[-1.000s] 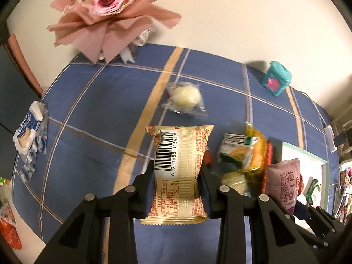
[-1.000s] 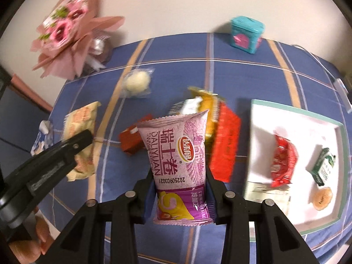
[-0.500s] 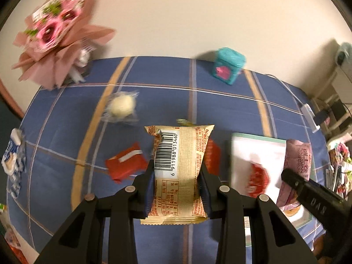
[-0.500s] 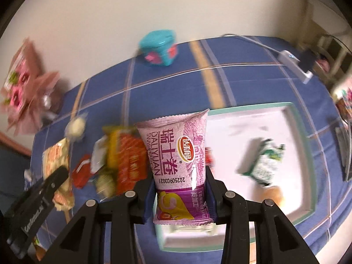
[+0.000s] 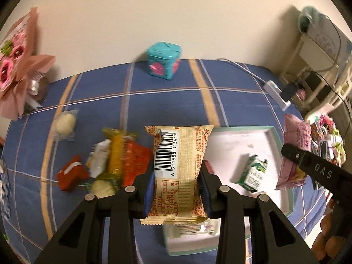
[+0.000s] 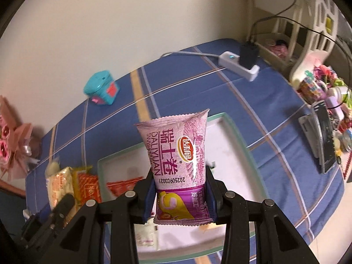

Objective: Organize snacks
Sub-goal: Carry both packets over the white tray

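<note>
My left gripper is shut on a beige snack packet with a barcode, held above the left edge of the white tray. My right gripper is shut on a purple Swiss-roll packet, held above the tray. The purple packet also shows at the right of the left wrist view. A green-and-white packet lies in the tray. A pile of red, orange and white snacks lies left of the tray, with a red packet and a round white sweet further left.
A teal box stands at the back by the wall. A pink bouquet is at the far left. A white power strip with cable lies at the back right. Clutter and a phone sit beyond the table's right edge.
Both grippers have swung right with their packets still held. The tray now lies under and ahead of them, and the snack pile has shifted to the left of the views.
</note>
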`<state>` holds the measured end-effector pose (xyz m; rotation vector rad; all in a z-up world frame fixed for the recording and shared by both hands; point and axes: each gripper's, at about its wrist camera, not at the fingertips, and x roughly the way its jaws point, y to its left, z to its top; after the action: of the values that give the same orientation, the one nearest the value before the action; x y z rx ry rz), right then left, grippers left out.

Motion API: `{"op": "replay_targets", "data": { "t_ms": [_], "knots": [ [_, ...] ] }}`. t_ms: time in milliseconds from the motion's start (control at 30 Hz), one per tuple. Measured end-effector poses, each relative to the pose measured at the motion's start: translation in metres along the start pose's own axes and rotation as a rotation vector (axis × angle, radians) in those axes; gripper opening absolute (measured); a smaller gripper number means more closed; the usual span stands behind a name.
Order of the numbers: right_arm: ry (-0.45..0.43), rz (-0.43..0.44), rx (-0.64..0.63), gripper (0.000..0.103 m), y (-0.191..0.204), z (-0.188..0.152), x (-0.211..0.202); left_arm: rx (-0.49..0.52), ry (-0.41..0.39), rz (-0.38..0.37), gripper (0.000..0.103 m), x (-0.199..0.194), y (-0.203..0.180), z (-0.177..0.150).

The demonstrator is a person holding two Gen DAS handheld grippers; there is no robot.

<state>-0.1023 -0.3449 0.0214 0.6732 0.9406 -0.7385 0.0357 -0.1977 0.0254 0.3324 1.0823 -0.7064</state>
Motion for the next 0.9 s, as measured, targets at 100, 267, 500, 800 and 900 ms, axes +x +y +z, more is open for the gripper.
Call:
{"op": "replay_targets", "data": {
  "t_ms": [100,267,500,800,900],
  "knots": [
    [0.005,-0.003,-0.007,0.041,-0.005,0.0,0.003,0.019,0.017,-0.014,0.037,0.009,-0.015,0.0],
    [0.041,0.012,-0.035,0.041,-0.003,0.001,0.019,0.027,0.051,-0.013,0.037,0.027,-0.026,0.001],
    [0.085,0.0,-0.1,0.042,0.003,0.001,0.042,-0.019,0.091,-0.004,0.037,0.052,-0.03,0.004],
    [0.131,-0.014,-0.101,0.042,-0.01,0.0,0.066,0.031,0.132,0.053,0.037,0.081,-0.055,0.004],
    [0.136,-0.016,-0.104,0.042,-0.016,0.0,0.071,0.054,0.129,0.068,0.037,0.082,-0.064,0.005]
  ]
}}
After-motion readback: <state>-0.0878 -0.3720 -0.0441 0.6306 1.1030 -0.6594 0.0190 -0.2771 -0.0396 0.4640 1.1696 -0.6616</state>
